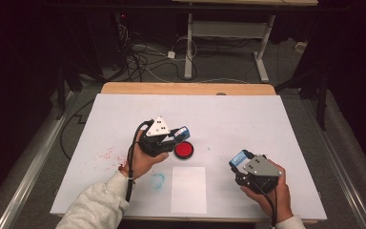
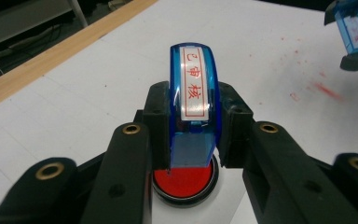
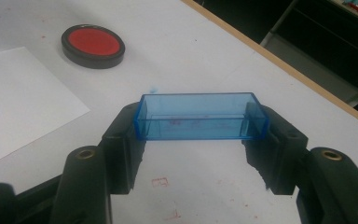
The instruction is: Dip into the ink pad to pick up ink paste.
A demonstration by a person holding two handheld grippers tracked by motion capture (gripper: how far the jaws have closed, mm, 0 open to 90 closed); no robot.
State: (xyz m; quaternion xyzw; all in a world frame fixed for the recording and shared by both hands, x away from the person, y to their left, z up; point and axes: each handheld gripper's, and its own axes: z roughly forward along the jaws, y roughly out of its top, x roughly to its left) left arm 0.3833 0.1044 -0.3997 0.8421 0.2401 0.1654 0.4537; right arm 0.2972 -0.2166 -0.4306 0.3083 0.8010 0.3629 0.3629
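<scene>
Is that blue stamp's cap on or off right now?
Off. The left gripper holds the stamp over the red ink pad, while the right gripper holds the empty blue cap apart from it.

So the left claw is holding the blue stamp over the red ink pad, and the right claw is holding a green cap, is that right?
Not quite: the cap in the right claw is clear blue, not green, as the right gripper view shows. The rest holds: the left claw grips the blue stamp over the red ink pad.
</scene>
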